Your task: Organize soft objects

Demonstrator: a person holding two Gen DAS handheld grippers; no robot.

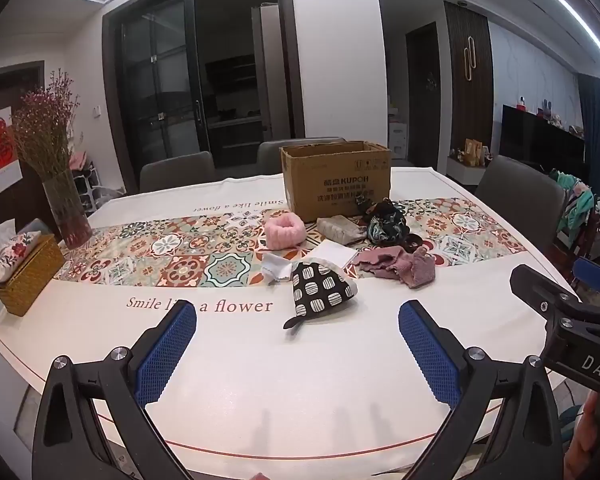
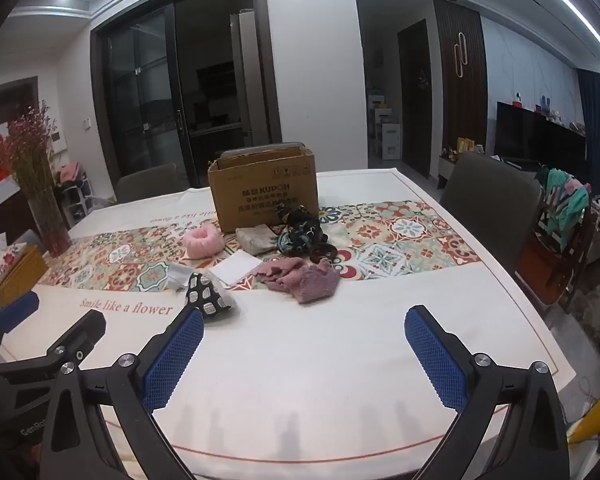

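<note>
Several soft things lie mid-table in front of an open cardboard box (image 1: 336,178) (image 2: 265,190): a black-and-white patterned pouch (image 1: 320,290) (image 2: 207,294), a pink fluffy band (image 1: 284,231) (image 2: 202,241), a mauve cloth (image 1: 400,266) (image 2: 304,278), a beige pouch (image 1: 340,230) (image 2: 258,239), a dark patterned fabric heap (image 1: 386,222) (image 2: 300,230), and white cloths (image 1: 334,254) (image 2: 236,268). My left gripper (image 1: 298,316) is open and empty, just short of the patterned pouch. My right gripper (image 2: 304,320) is open and empty, short of the mauve cloth.
A glass vase of dried flowers (image 1: 62,200) (image 2: 46,208) and a woven tissue box (image 1: 26,276) (image 2: 12,276) stand at the table's left. Grey chairs (image 2: 488,200) (image 1: 520,196) ring the far and right sides. The right gripper's body shows at the left wrist view's right edge (image 1: 572,328).
</note>
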